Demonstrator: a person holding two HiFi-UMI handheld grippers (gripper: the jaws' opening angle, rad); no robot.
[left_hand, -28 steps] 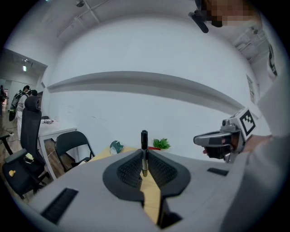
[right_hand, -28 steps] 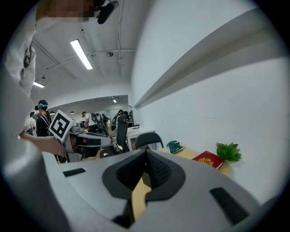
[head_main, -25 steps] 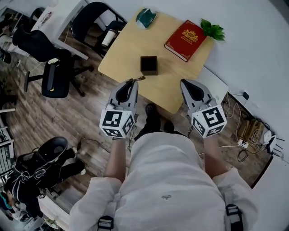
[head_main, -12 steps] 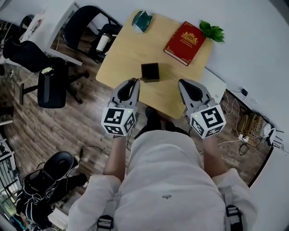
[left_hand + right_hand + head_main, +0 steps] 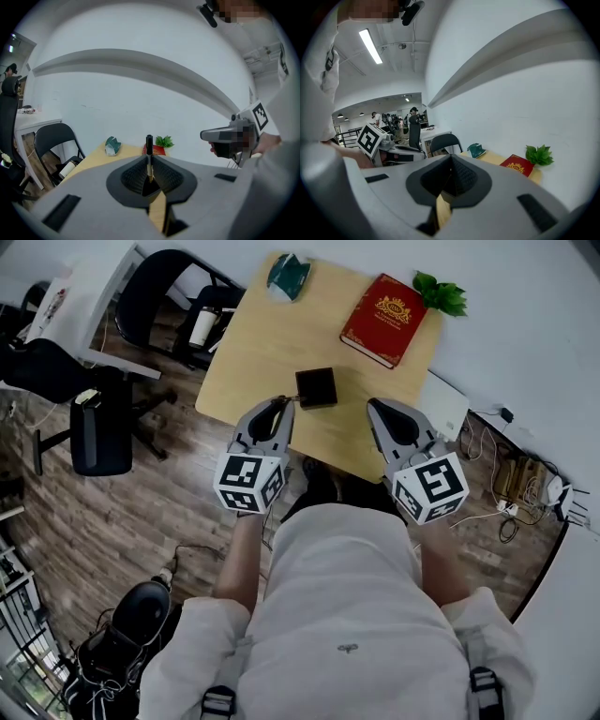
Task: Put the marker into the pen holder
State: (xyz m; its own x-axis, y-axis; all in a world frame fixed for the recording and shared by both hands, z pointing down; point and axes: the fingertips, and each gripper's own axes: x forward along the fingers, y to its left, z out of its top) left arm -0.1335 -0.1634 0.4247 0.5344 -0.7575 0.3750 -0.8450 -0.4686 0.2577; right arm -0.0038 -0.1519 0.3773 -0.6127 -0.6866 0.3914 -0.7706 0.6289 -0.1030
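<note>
While left gripper (image 5: 149, 174) pinches marker (image 5: 149, 146) by its low end, pen cld tilt or slip | marker hangs just beside pen holder (image 5: 316, 387), small mouth, a miss = roll off counter (image 5: 248, 357) | right gripper (image 5: 449, 174) pressed together, empty | red book (image 5: 385, 319), plant (image 5: 441, 294) well apart, nothing blocks.

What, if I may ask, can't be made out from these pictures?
- Pen holder interior: in the head view it is too dark and small to show any contents.
- Marker lower end: in the left gripper view it is buried between the left gripper's shut jaws.
- Red book title: too small in every view.
</note>
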